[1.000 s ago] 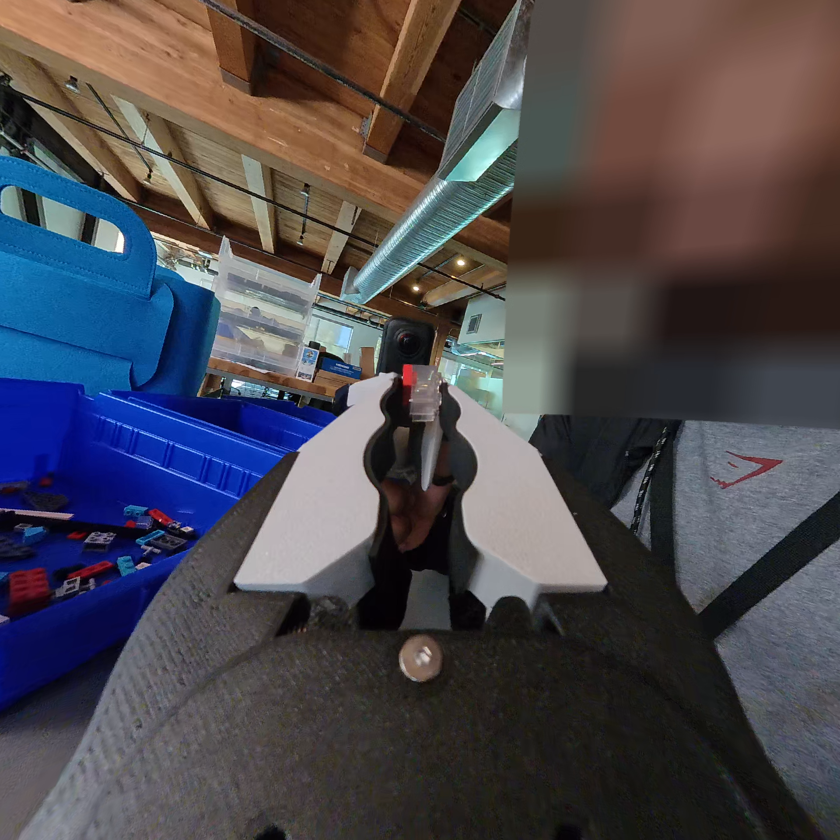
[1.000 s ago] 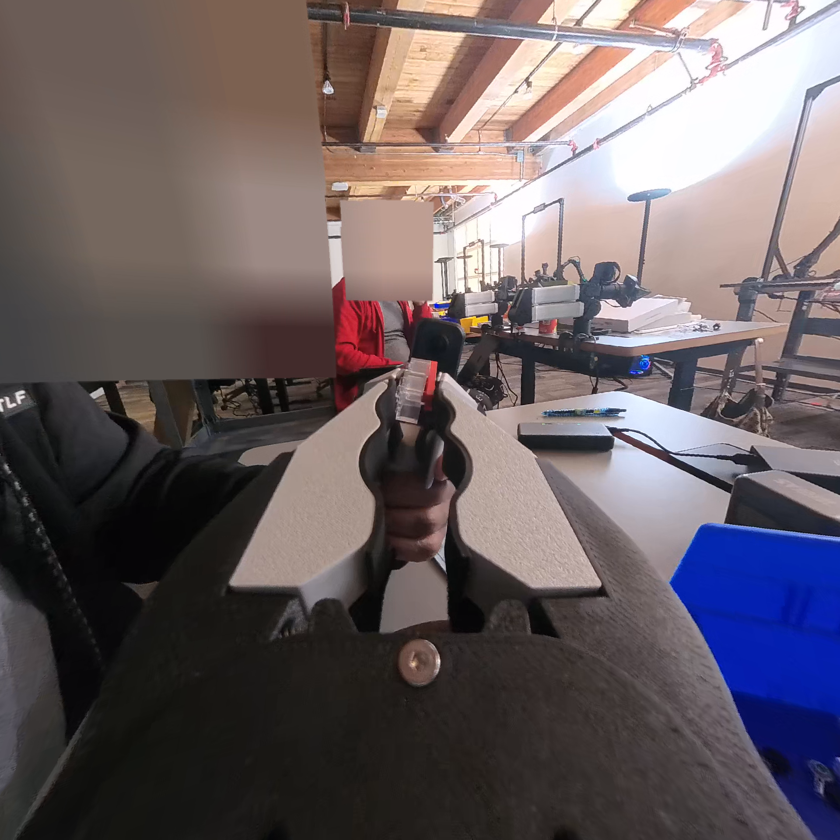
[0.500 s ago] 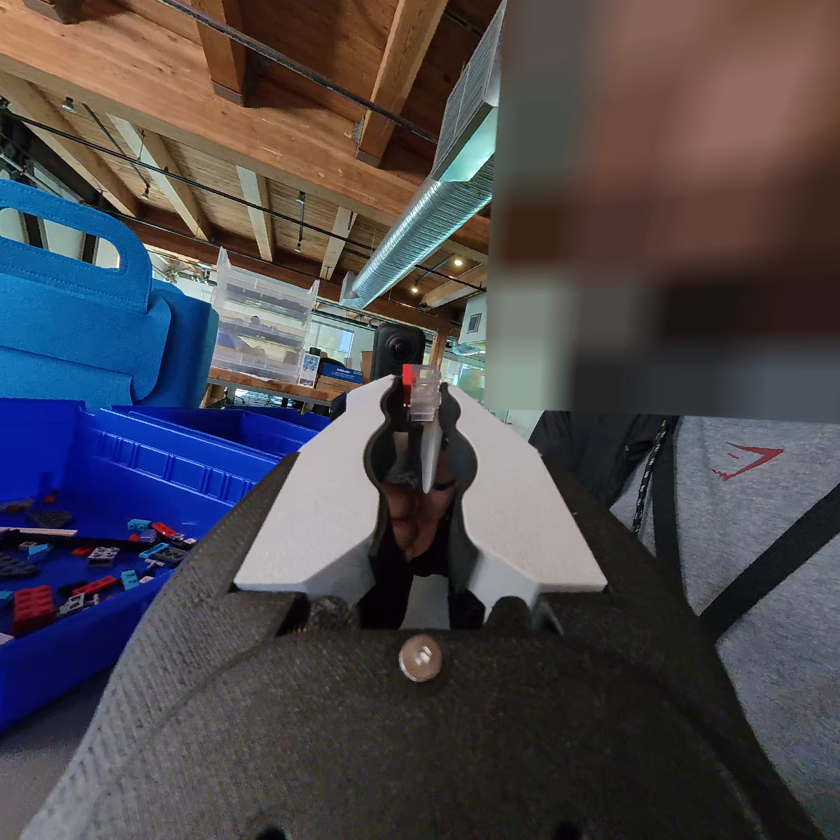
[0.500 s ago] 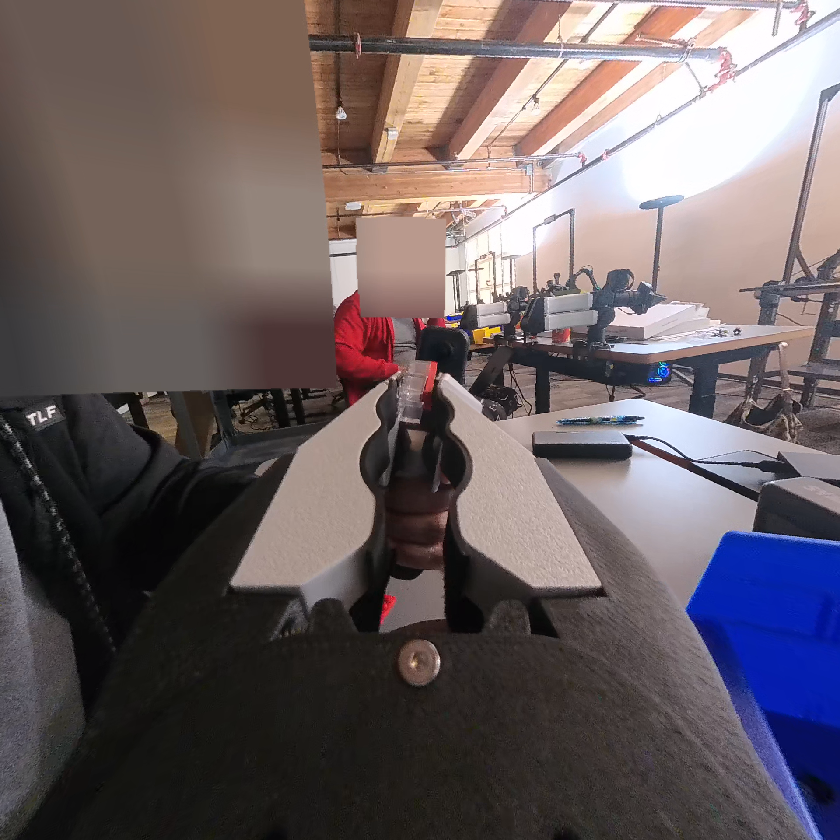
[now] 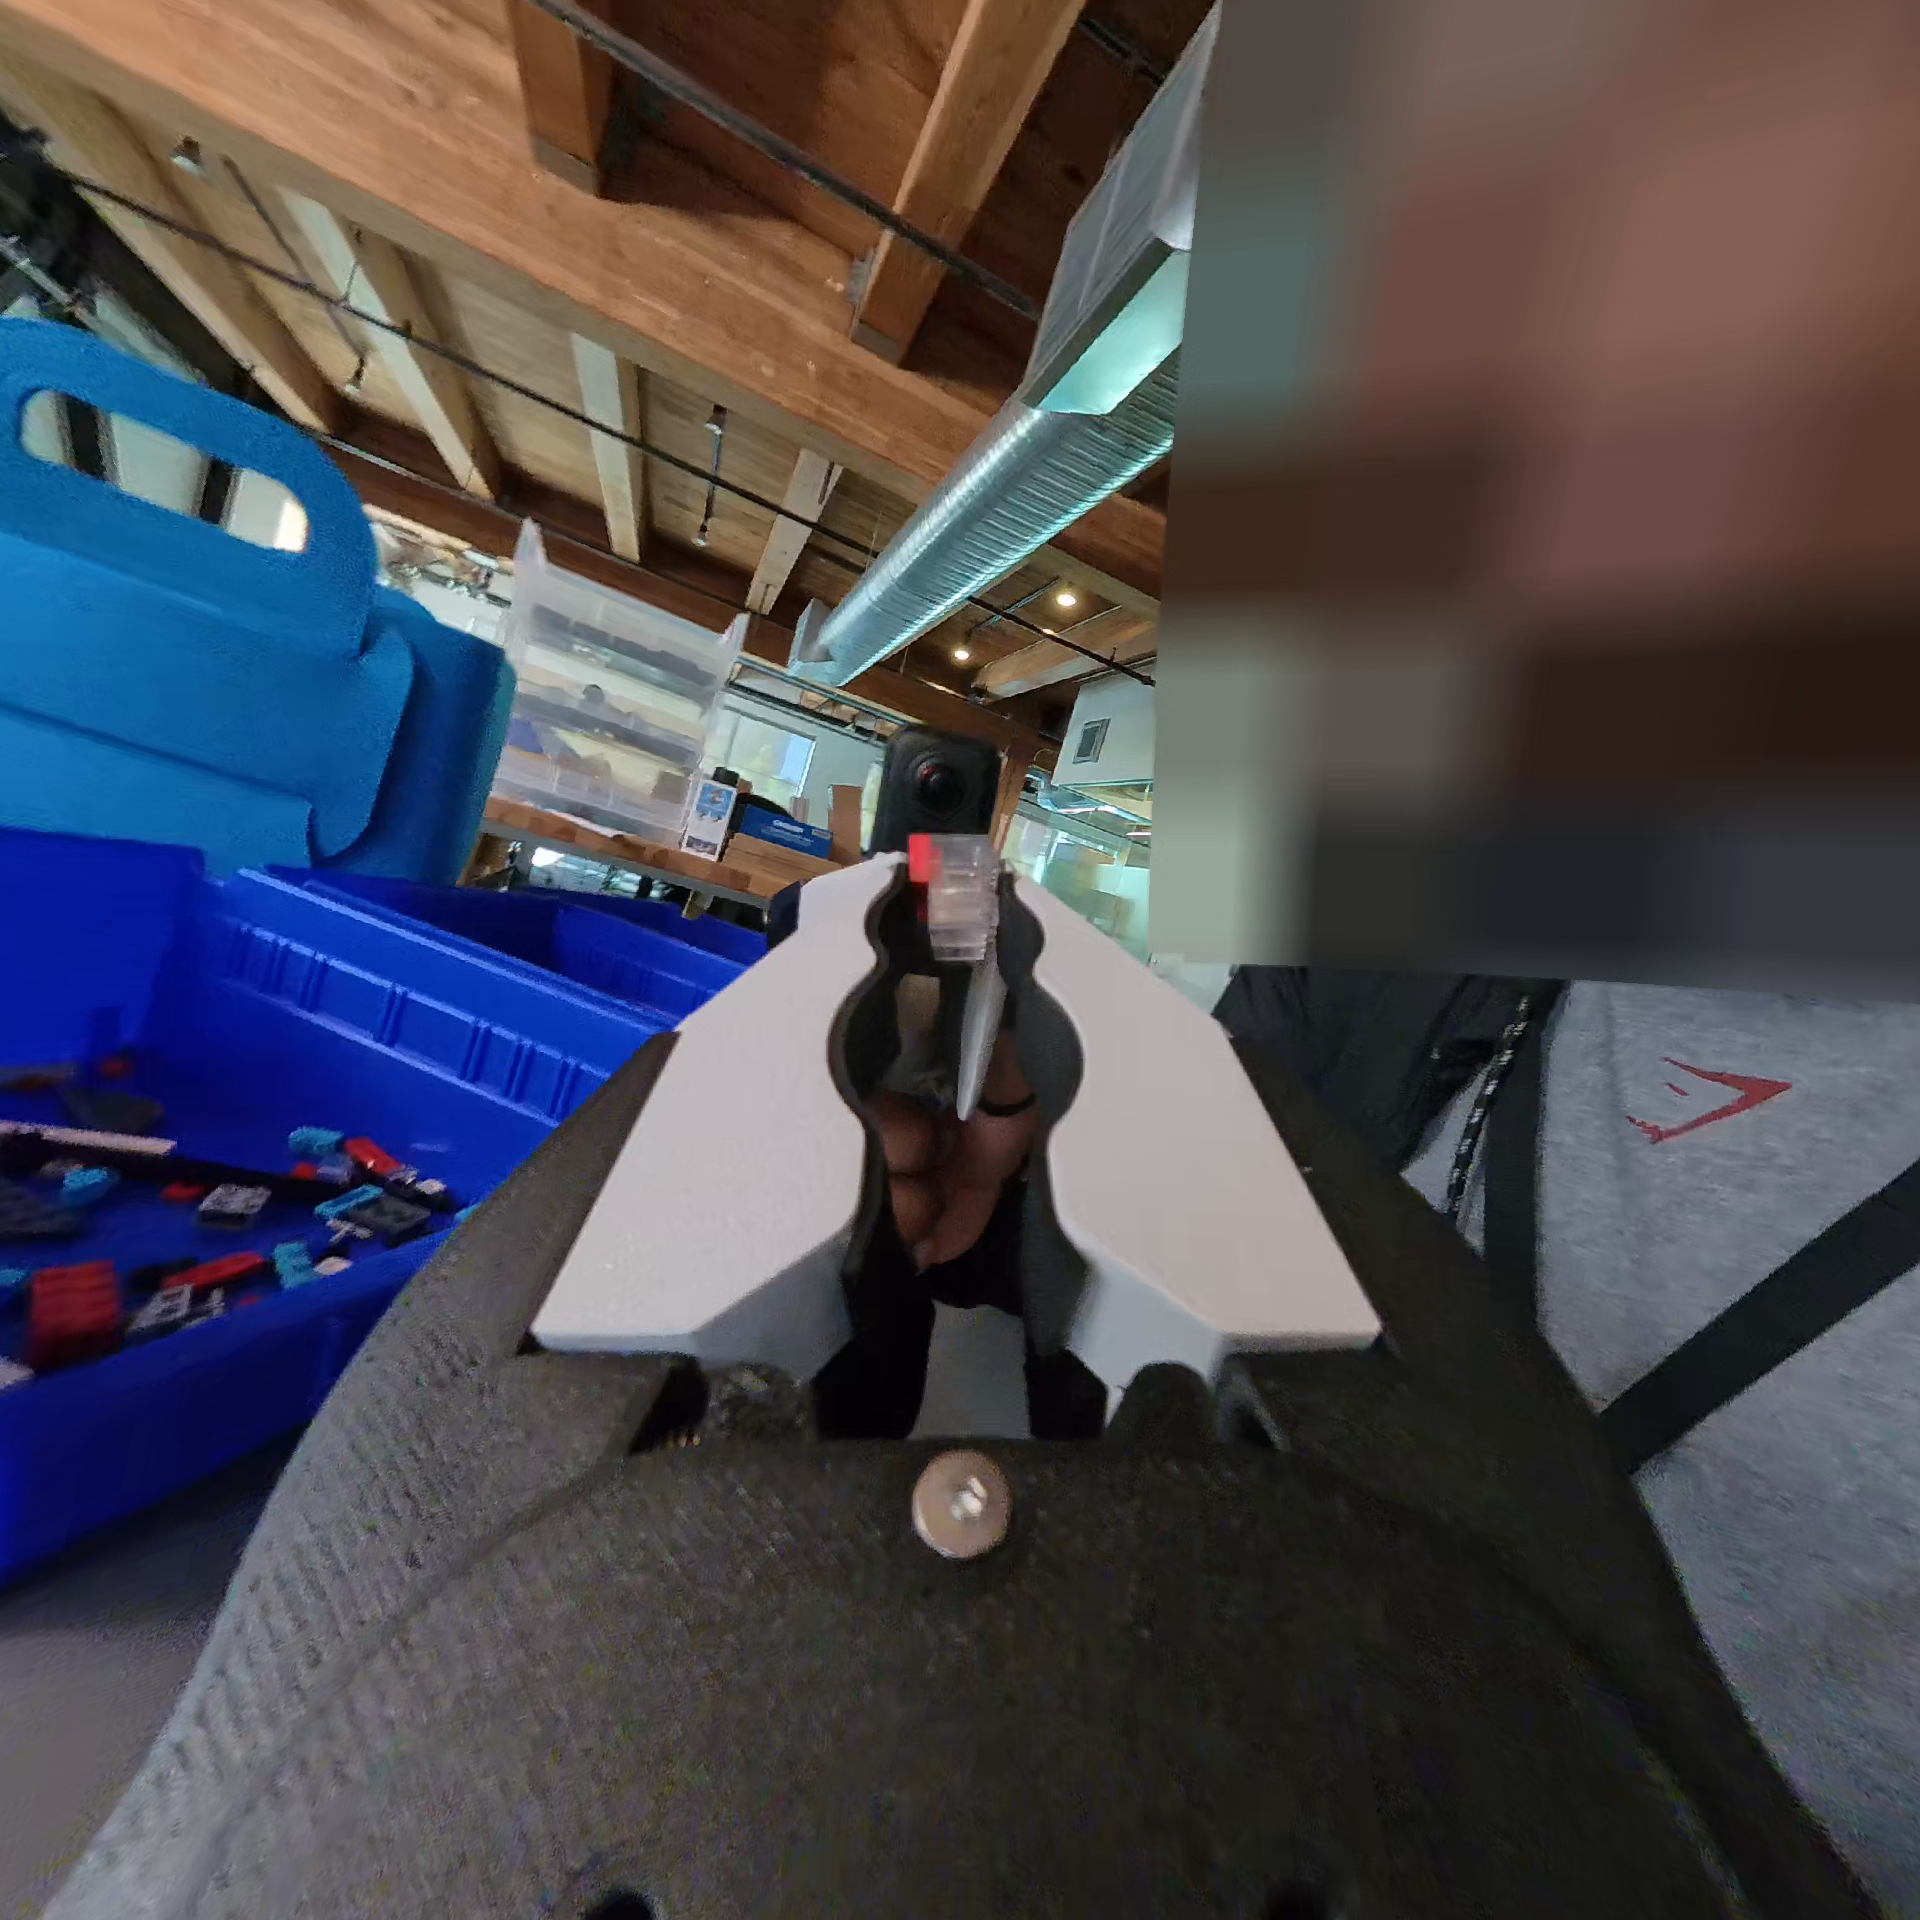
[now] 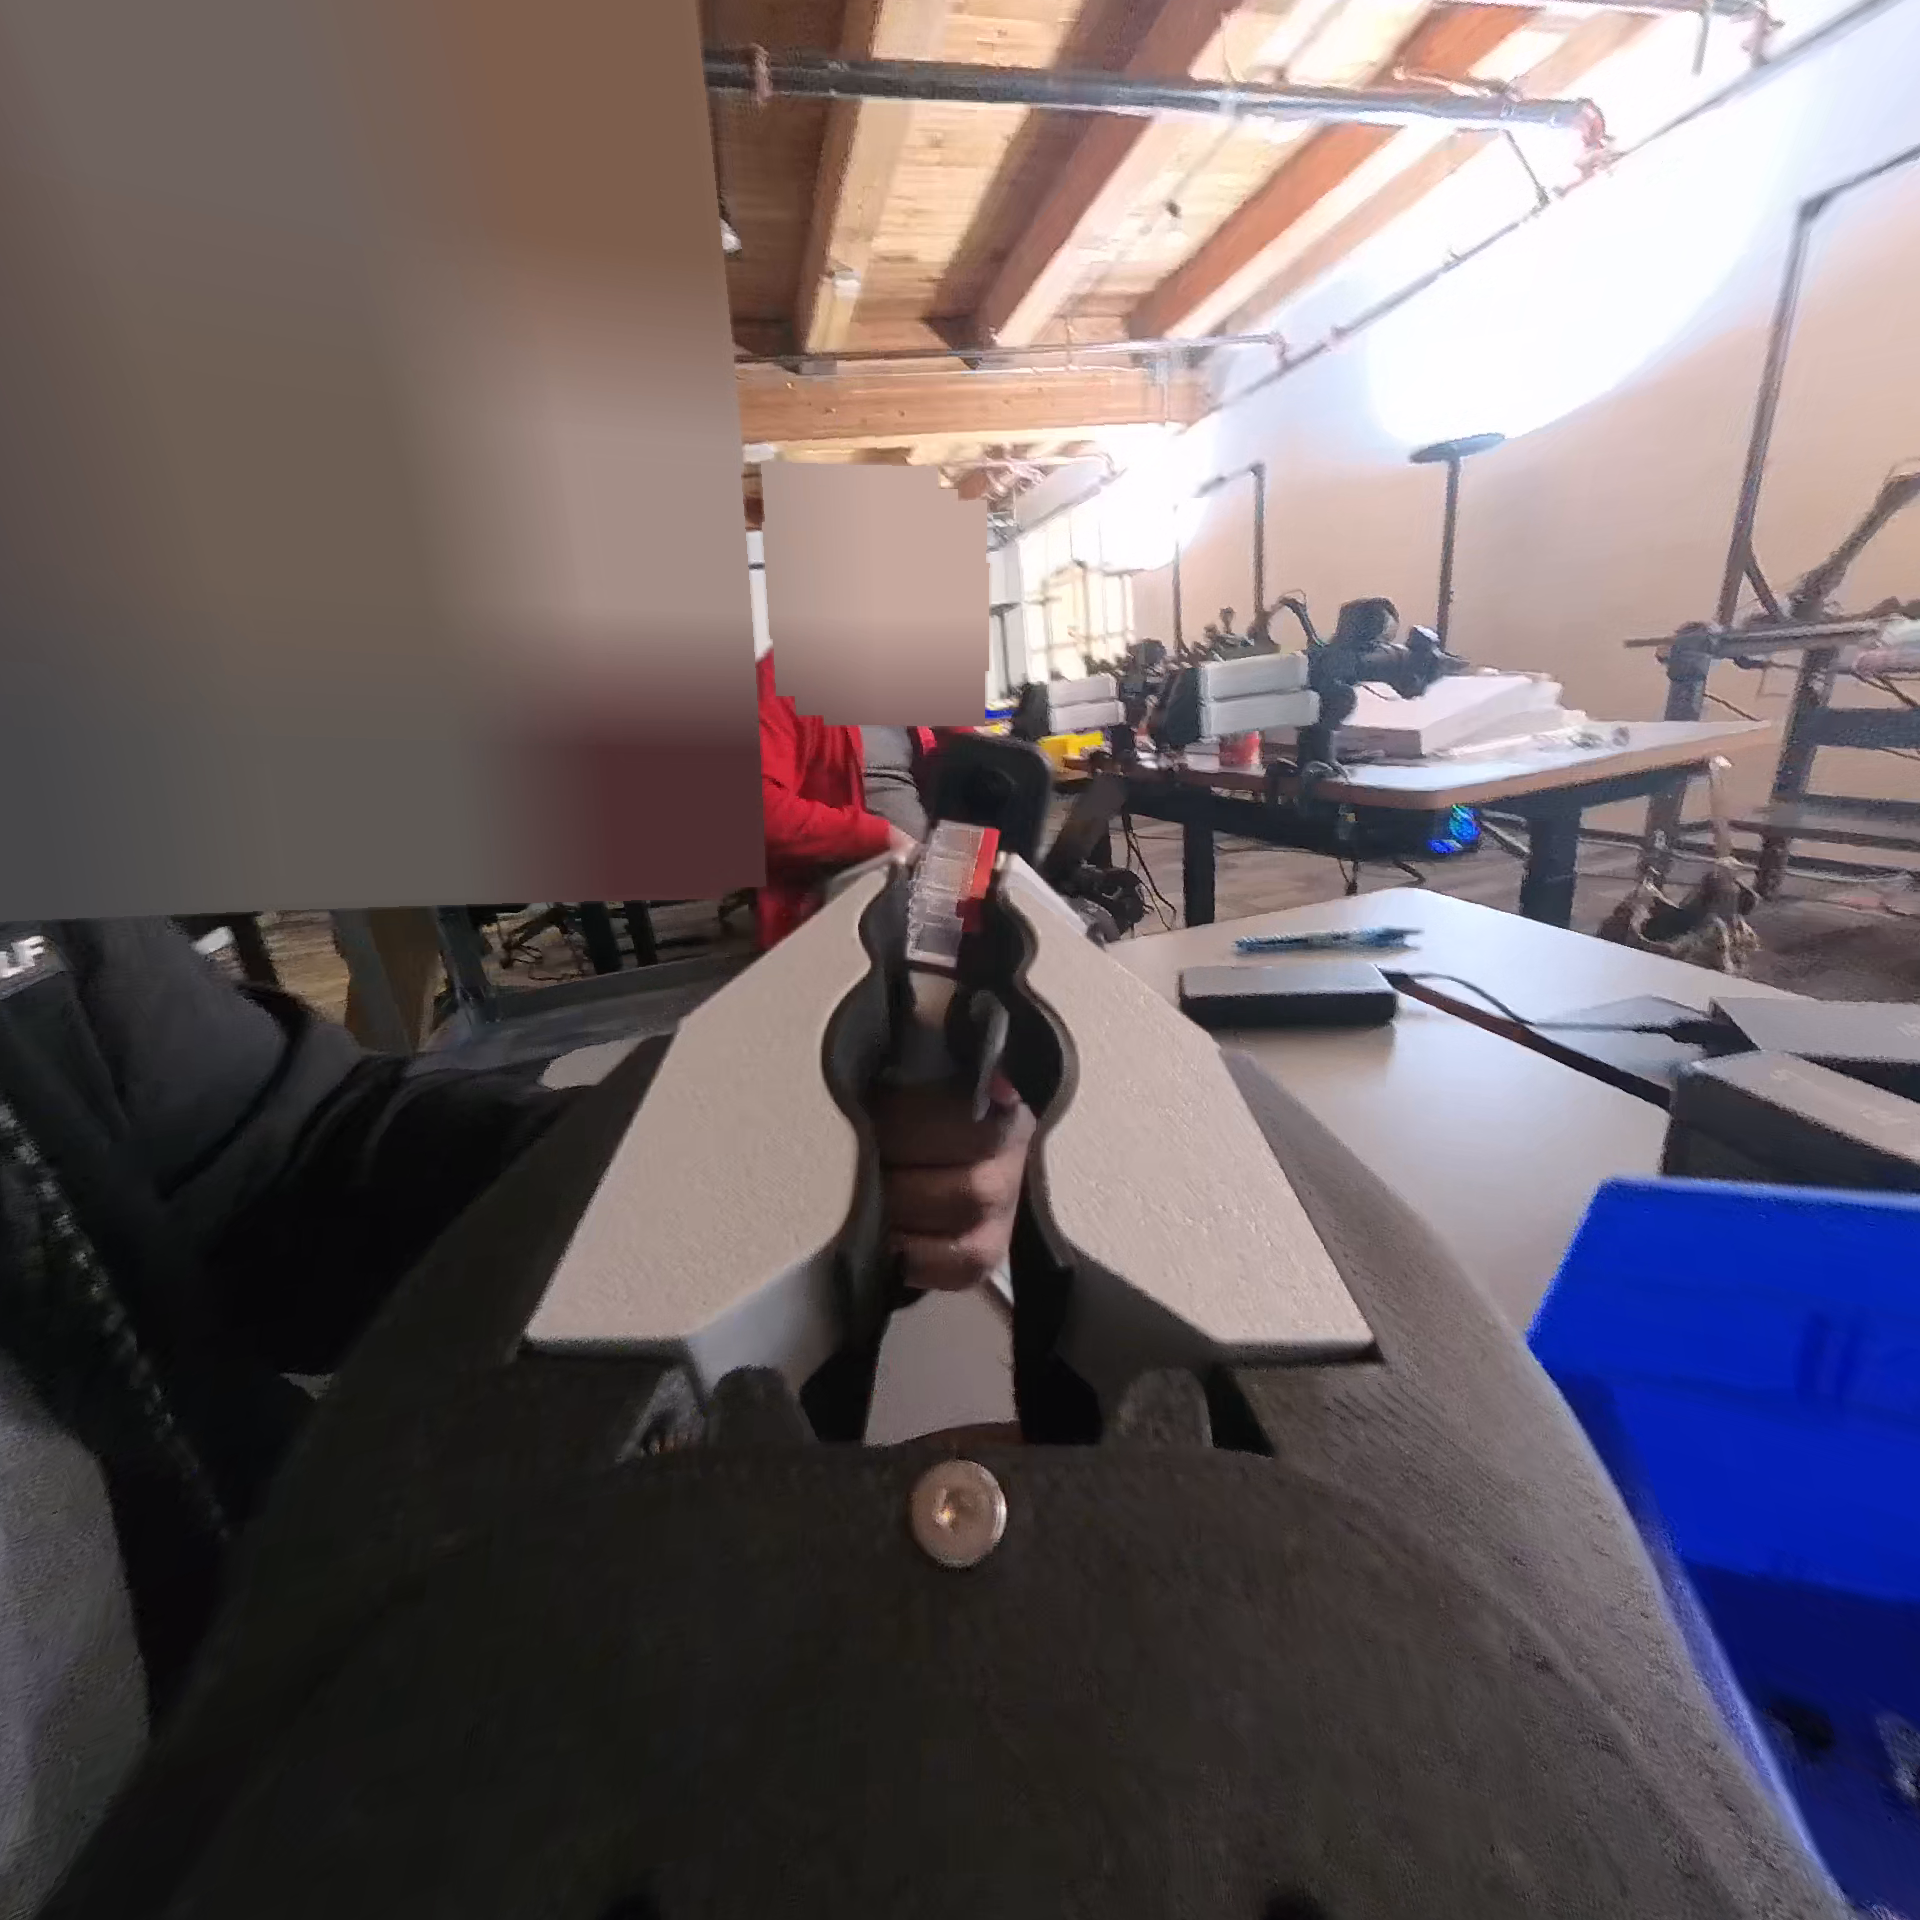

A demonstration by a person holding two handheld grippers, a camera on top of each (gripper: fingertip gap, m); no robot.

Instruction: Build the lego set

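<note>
Both grippers, left gripper (image 5: 954, 883) and right gripper (image 6: 951, 883), apparently clamp one clear-and-red sub-assembly (image 5: 956, 899); loose bricks (image 5: 208, 1226) beside it in the blue bin (image 5: 436, 1039) remain unassembled.

Exposed timber ceiling beams (image 5: 727, 239) fill the upper left of the left wrist view, crossed by a corrugated silver air duct (image 5: 997, 540) running toward centre. In the right wrist view, a tan wall (image 6: 1621, 468) at upper right carries a bright light patch; grey counter (image 6: 1455, 1101) lies at right centre.
</note>
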